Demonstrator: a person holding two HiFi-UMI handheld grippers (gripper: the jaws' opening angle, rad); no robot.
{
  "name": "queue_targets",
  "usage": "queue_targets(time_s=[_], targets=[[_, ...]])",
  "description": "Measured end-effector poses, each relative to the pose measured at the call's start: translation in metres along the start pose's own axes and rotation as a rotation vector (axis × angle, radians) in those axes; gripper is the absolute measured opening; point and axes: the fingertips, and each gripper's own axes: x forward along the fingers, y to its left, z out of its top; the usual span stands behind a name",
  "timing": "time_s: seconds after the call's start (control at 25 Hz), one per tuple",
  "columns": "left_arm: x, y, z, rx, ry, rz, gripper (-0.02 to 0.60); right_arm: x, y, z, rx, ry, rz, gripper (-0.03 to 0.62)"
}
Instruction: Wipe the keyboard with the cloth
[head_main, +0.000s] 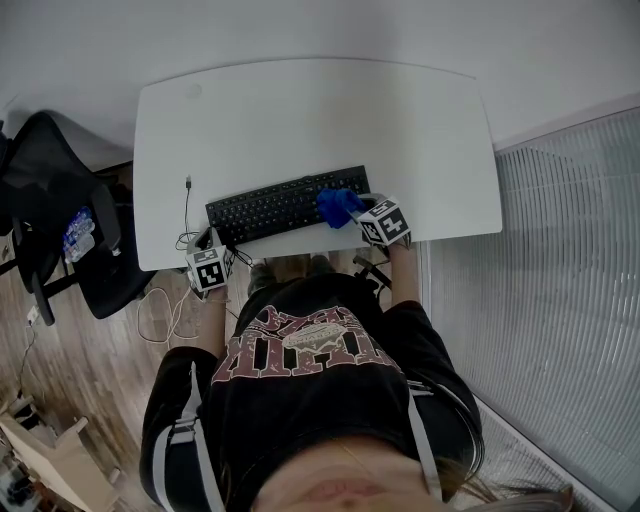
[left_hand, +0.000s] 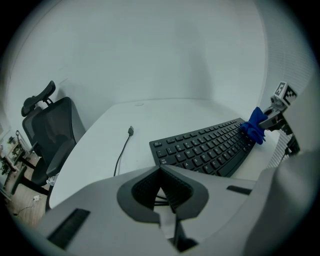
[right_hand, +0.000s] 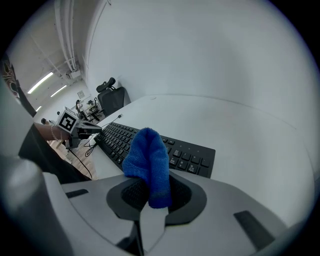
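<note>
A black keyboard (head_main: 285, 206) lies slanted near the front of the white desk (head_main: 300, 110). My right gripper (head_main: 362, 210) is shut on a blue cloth (head_main: 340, 205), which rests over the keyboard's right end. In the right gripper view the cloth (right_hand: 147, 162) sticks up from the jaws, in front of the keys (right_hand: 175, 152). My left gripper (head_main: 212, 255) hovers at the desk's front edge, just off the keyboard's left end. Its jaws (left_hand: 161, 167) are shut with nothing between them. The keyboard (left_hand: 205, 147) and cloth (left_hand: 255, 125) show beyond them.
A thin cable (head_main: 186, 205) with a plug end lies on the desk left of the keyboard. A black office chair (head_main: 60, 220) stands left of the desk. More cables (head_main: 160, 310) hang below the front edge. The person's torso is close to the desk's front.
</note>
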Motion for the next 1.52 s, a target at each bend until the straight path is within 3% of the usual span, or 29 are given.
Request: queue_targets(time_s=[0.56,1.2,1.52], targets=[[0.001,0.002,-0.001,-0.001,0.003,0.002,0.035,-0.025,-0.035,-0.021,0.08,-0.009,-0.093,0.064],[0.0,0.003,-0.001,-0.013,-0.001,0.002,0.035,-0.06,-0.079,-0.055,0.154,0.024,-0.27,0.064],[-0.001,0.003,0.0,-0.011,-0.004,0.006,0.035,-0.082,-0.09,-0.041,0.247,-0.1,-0.299,0.064]])
